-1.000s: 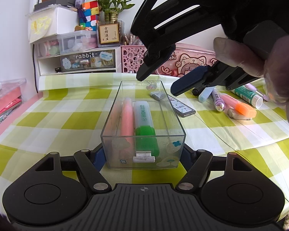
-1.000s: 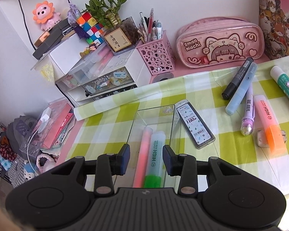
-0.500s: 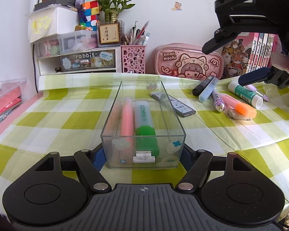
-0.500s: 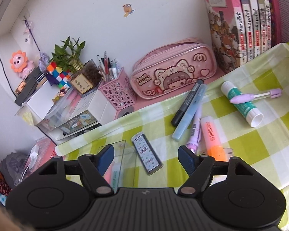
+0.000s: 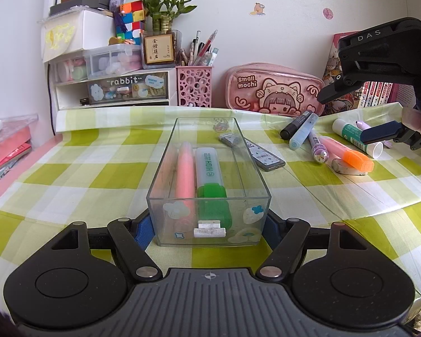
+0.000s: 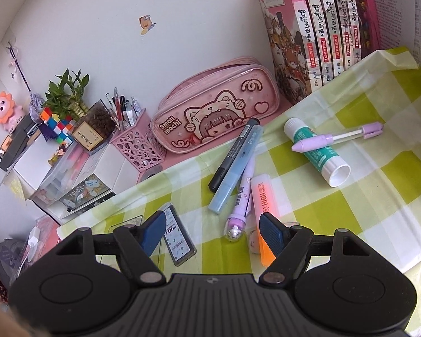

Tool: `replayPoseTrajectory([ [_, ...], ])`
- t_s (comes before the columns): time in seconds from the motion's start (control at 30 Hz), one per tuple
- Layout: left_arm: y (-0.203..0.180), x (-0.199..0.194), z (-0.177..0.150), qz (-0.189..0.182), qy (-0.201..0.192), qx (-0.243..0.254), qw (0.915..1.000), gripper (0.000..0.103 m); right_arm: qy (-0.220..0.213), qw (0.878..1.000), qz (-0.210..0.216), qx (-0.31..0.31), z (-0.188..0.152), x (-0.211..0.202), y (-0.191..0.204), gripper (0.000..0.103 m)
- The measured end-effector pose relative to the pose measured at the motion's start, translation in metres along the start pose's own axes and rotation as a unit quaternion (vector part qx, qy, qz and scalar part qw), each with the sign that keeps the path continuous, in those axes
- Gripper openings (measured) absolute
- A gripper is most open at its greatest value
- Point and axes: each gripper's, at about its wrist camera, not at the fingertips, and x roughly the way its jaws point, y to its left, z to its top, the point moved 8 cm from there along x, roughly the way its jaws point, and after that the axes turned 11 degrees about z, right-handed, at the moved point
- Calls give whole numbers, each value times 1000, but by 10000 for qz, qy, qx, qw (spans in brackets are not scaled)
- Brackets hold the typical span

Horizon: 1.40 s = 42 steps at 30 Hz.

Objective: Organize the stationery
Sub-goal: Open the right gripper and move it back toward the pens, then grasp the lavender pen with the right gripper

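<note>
My left gripper [image 5: 209,229] is shut on the near end of a clear plastic box [image 5: 255,168], its blue pads pressing both side walls. Inside lie a pink highlighter [image 5: 185,174] and a green highlighter [image 5: 209,174]. My right gripper [image 6: 212,231] is open with nothing between its fingers, and hovers above loose stationery right of the box. Under it are an orange highlighter [image 6: 266,196], a purple pen [image 6: 240,205], a blue marker [image 6: 235,168], a black marker [image 6: 233,154] and a lead refill case [image 6: 178,236]. Farther right lie a glue stick [image 6: 317,151] and a lilac pen [image 6: 336,137].
A pink pencil case [image 6: 216,118] and a row of books [image 6: 322,28] stand along the back wall. A pink pen cup [image 6: 139,143] and white drawers [image 5: 112,90] sit at the back left. A green checked cloth [image 5: 70,168] covers the table.
My right gripper has swung away from above the box to the right, over the loose pens, and its jaws have opened wider. The left gripper and the box have stayed put.
</note>
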Motion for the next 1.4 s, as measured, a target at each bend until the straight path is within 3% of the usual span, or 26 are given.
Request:
replayPoseTrajectory([
  [0.13,0,0,0,0,0,0,10000,73,69,9998,176,-86,-6,12,3,76],
  [0.23,0,0,0,0,-1,0,10000,73,171,9994,283,47,-9,23,1,69],
  [0.43,0,0,0,-1,0,-1,10000,73,171,9987,-373,-304,-6,45,-7,56],
  [0.53,0,0,0,-1,-2,1,10000,73,198,9944,-755,-711,-9,52,-8,41],
  [0.57,0,0,0,-2,-2,1,10000,73,263,9930,-867,-763,-11,54,-10,29],
  [0.6,0,0,0,-3,-2,-1,10000,73,259,9928,-879,-777,-12,54,-10,28],
  [0.87,0,0,0,-2,0,-3,10000,73,686,9892,-694,-1097,-24,35,-4,27],
  [1.2,0,0,0,-5,-2,0,10000,73,1646,9583,-398,-2303,-60,4,15,28],
  [1.4,0,0,0,-5,-4,1,10000,73,1587,9661,-268,-2018,-56,1,15,37],
])
